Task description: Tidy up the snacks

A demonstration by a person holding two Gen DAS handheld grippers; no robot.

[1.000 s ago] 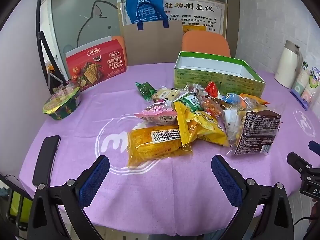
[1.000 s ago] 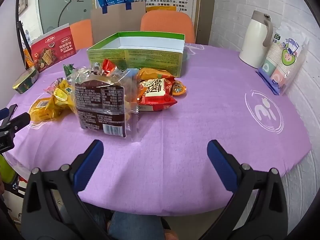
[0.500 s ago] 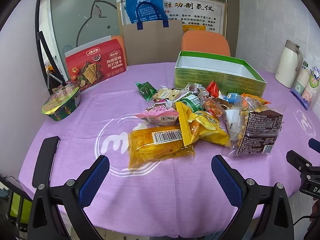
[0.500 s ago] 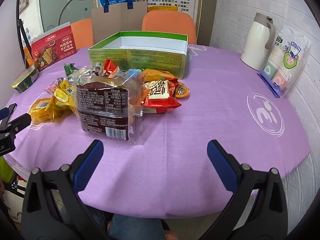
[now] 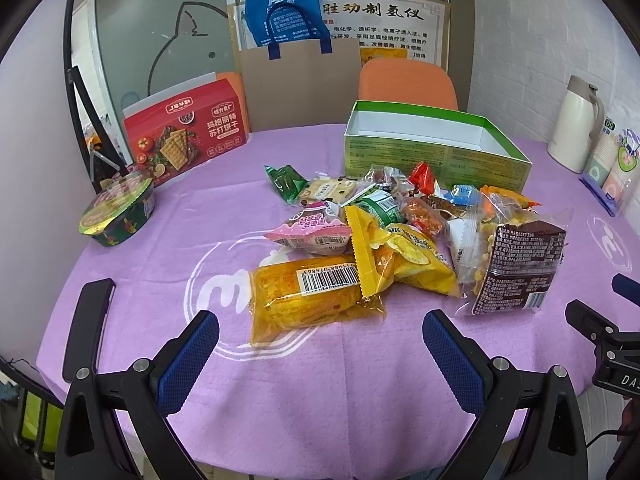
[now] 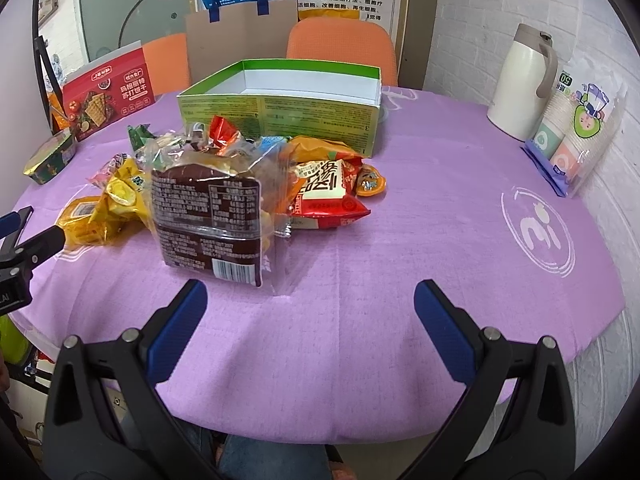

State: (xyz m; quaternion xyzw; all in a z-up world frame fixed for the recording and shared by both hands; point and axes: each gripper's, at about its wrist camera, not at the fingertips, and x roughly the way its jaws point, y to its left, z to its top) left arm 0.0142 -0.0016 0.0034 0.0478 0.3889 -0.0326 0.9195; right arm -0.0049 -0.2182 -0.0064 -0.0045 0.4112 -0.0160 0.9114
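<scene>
**Nothing sorted yet**

My left gripper (image 5: 320,344) and right gripper (image 6: 310,320) both hover spread wide, empty, over the table (image 6: 400,240). The one green box (image 5: 436,146) looks empty; the snack pile (image 5: 392,236), over a dozen packets though overlaps prevent an exact count, lies just before it.

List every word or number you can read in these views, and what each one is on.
"PZ": blue bag on the wall.
"胜功制氢仪": poster heading; its small print is too blurred.
"苏打饼干": red cracker box.
"50": cup sleeve by the wall.
"3": green box, front wall; its other print is too small.
Barcode digits on the yellow pack and the brown pack label: too small to read.
</scene>
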